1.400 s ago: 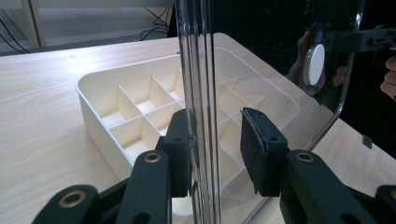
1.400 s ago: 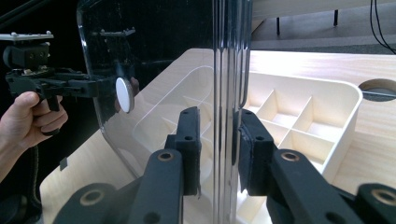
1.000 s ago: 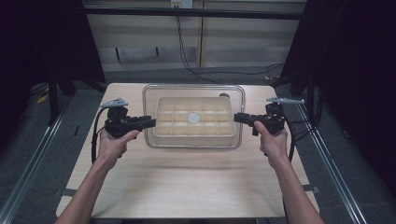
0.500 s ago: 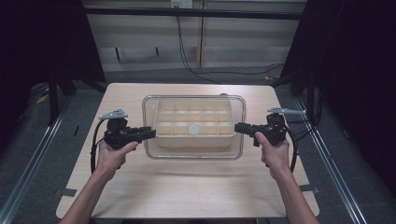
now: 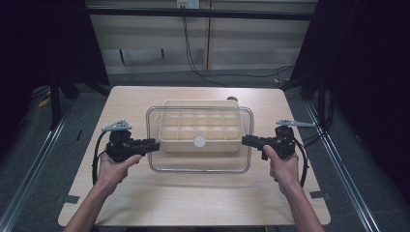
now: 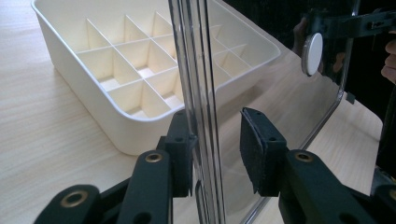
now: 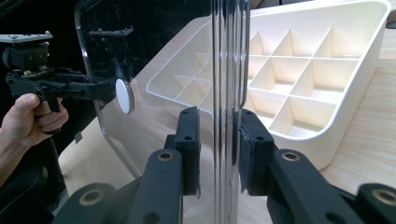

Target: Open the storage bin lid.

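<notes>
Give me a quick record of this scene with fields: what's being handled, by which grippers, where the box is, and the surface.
handled thing: clear lid with a white round knob
left gripper: jaws shut on the lid's left edge
right gripper: jaws shut on the lid's right edge
lid position: above the box, shifted toward the person
box: cream divided box, open, compartments look empty
surface: light wooden table

- Box w/ little compartments (image 5: pixel 200 126) sits on the table (image 5: pixel 193 203), mid, toward the far side.
- Clear lid (image 5: pixel 198 164) hangs over it, shifted a bit toward me.
- My left gripper (image 5: pixel 153 145) is at the lid's left edge, my right gripper (image 5: pixel 245 140) at its right edge.
- Round knob (image 5: pixel 199 141) is on the lid, mid, betw. the two.
</notes>
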